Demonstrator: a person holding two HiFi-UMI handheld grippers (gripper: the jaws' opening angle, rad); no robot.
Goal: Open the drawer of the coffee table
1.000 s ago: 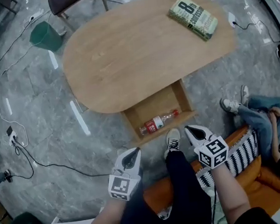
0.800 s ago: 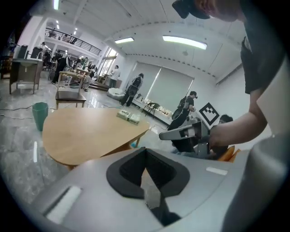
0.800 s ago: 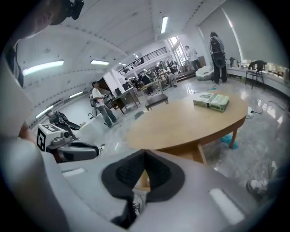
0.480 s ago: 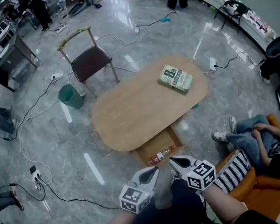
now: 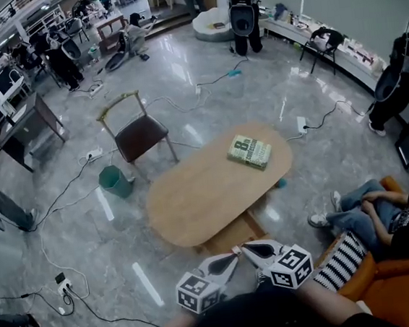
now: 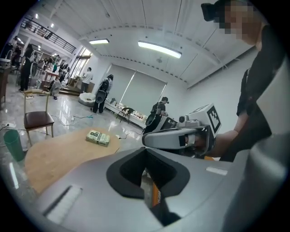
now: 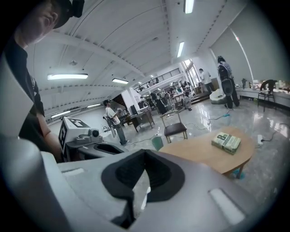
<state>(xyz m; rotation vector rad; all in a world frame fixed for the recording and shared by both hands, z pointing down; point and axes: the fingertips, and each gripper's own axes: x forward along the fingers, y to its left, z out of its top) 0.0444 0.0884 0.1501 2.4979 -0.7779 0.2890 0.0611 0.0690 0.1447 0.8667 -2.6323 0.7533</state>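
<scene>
Drawer (image 5: 235, 236) is open. It sticks out from under the near long edge of the oval wooden worktop (image 5: 201, 196), on the side of the person holding the rig. Head view shows only part of it; the claws cover its front and I can't make out the contents.

Left claw (image 5: 229, 259): closed, nothing gripped. Its own view shows the pads together with only a thin slit between them.
Right claw (image 5: 248, 249): also closed, nothing between the jaws.

Neither claw touches the drawer or the worktop. Both are held up in front of the person, tips pointing towards each other. They're close enough that I can't tell whether they touch. Marker cubes face the head camera.

On the worktop: one green-and-white book (image 5: 250, 152), lying flat near the far right end, well apart from the drawer.

Around it:
- Chair (image 5: 137, 133) with a dark seat, beyond the worktop's left end.
- Green bin (image 5: 113, 182) on the floor between the chair and the worktop.
- Seated person (image 5: 384, 213) on an orange sofa (image 5: 392, 288) to the right, legs stretched towards the worktop, striped cushion (image 5: 343, 261) just beside them.
- Cables across the glossy grey floor (image 5: 89, 236).
- More people standing at the far end of the room.
</scene>
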